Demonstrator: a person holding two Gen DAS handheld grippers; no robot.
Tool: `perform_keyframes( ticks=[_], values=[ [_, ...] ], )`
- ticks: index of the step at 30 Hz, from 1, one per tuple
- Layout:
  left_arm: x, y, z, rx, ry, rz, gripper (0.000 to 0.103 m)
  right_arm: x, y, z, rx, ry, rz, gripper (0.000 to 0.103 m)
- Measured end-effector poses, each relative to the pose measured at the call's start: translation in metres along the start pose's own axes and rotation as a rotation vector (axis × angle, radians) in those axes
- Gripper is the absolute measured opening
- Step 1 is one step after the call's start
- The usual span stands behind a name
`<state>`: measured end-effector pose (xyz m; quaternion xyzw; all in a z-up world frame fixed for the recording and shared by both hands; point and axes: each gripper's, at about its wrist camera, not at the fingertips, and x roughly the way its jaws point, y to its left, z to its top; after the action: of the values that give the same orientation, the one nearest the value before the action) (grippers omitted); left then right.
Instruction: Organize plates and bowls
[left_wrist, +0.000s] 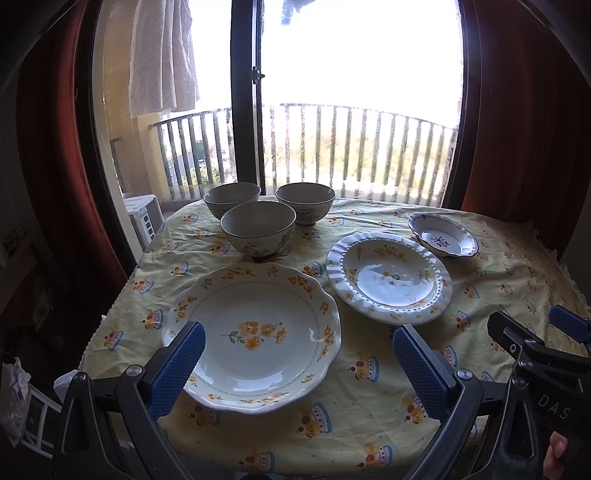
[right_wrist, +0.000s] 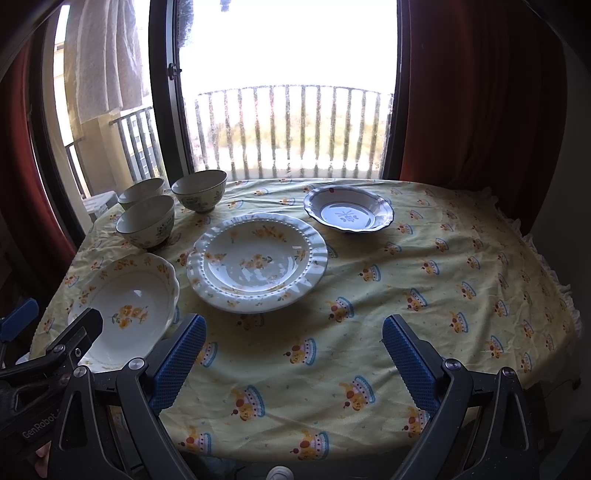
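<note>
Three floral bowls stand at the table's far left: front bowl (left_wrist: 258, 230) (right_wrist: 146, 221), back left bowl (left_wrist: 232, 197) (right_wrist: 141, 192), back right bowl (left_wrist: 305, 201) (right_wrist: 199, 190). A yellow-flower scalloped plate (left_wrist: 251, 338) (right_wrist: 125, 310) lies near the front left. A white beaded-rim plate (left_wrist: 389, 277) (right_wrist: 256, 262) lies in the middle. A small blue-rimmed dish (left_wrist: 442, 239) (right_wrist: 348, 214) lies behind it. My left gripper (left_wrist: 299, 341) is open and empty over the scalloped plate's near edge. My right gripper (right_wrist: 294, 332) is open and empty above the tablecloth, in front of the beaded plate.
The table wears a yellow tablecloth (right_wrist: 424, 295) with cake prints and a frilled right edge. A window with a dark frame (left_wrist: 245, 92) and balcony railing stands behind. Red curtains (right_wrist: 480, 92) hang on both sides. Each gripper shows at the edge of the other's view.
</note>
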<state>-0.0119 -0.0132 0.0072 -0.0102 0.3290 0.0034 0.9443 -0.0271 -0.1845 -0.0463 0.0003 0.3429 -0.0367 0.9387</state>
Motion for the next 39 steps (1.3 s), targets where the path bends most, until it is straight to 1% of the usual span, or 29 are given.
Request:
perform_keyframes(
  ticks=[12, 17, 28, 31, 35, 39],
  values=[
    [0.009, 0.004, -0.003, -0.003, 0.025, -0.016, 0.102, 0.004, 0.001, -0.002, 0.003, 0.014, 0.000, 0.098],
    [0.018, 0.015, 0.003, -0.003, 0.049, -0.002, 0.102, 0.015, 0.013, 0.001, 0.002, 0.043, 0.003, 0.098],
    [0.057, 0.060, 0.023, 0.012, 0.143, 0.027, 0.099, 0.052, 0.062, 0.019, 0.015, 0.141, 0.020, 0.096],
    [0.071, 0.074, 0.026, 0.023, 0.171, 0.040, 0.096, 0.066, 0.077, 0.022, 0.029, 0.179, 0.032, 0.095],
    [0.093, 0.091, 0.027, 0.035, 0.222, 0.030, 0.093, 0.085, 0.101, 0.023, 0.030, 0.228, 0.034, 0.093],
    [0.115, 0.105, 0.027, 0.045, 0.268, 0.021, 0.093, 0.104, 0.121, 0.024, 0.037, 0.272, 0.033, 0.092]
  ],
)
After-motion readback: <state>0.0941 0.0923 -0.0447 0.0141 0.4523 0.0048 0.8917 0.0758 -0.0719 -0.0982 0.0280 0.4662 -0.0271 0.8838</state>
